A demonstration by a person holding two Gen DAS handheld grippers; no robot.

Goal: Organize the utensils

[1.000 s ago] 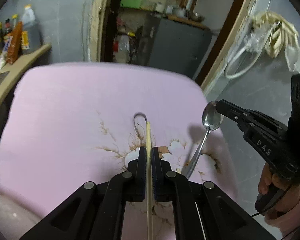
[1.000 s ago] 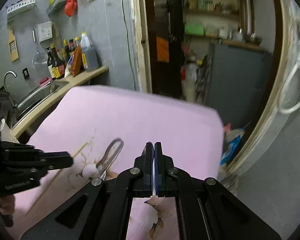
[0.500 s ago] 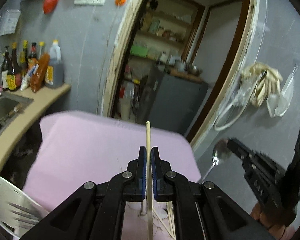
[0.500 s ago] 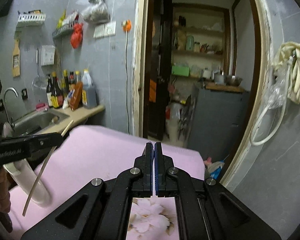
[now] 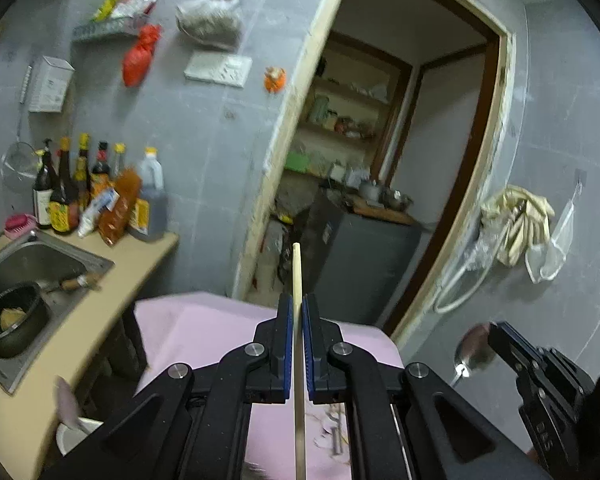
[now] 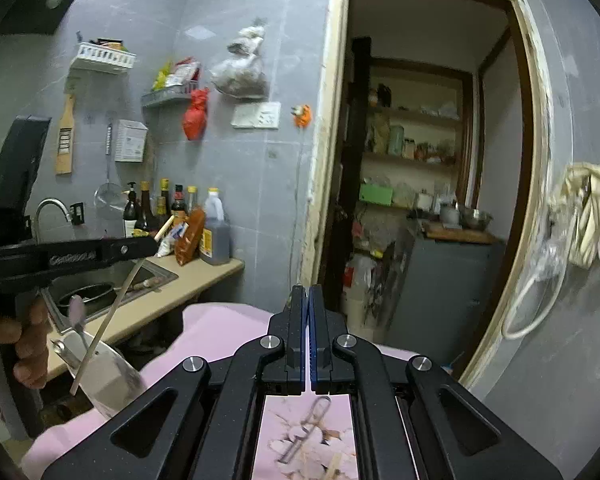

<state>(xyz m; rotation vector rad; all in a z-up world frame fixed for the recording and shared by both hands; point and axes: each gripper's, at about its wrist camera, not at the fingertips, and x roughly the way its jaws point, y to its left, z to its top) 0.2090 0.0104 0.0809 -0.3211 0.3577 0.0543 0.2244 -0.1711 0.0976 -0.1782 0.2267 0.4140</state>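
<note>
My left gripper [image 5: 296, 344] clamps a chopstick [image 5: 297, 280], which runs up the centre of the frame past my fingers. My right gripper [image 6: 309, 336], raised level at lower centre, pinches a spoon [image 5: 470, 354], its bowl at lower right.

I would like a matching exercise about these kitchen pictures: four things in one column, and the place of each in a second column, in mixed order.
Things:
1. chopstick
2. spoon
3. black pot
4. red bag

Places:
A. hanging on the grey wall
B. inside the sink
C. clamped in the left gripper
D. held by the right gripper

Pairs: 1-C, 2-D, 3-B, 4-A
</note>
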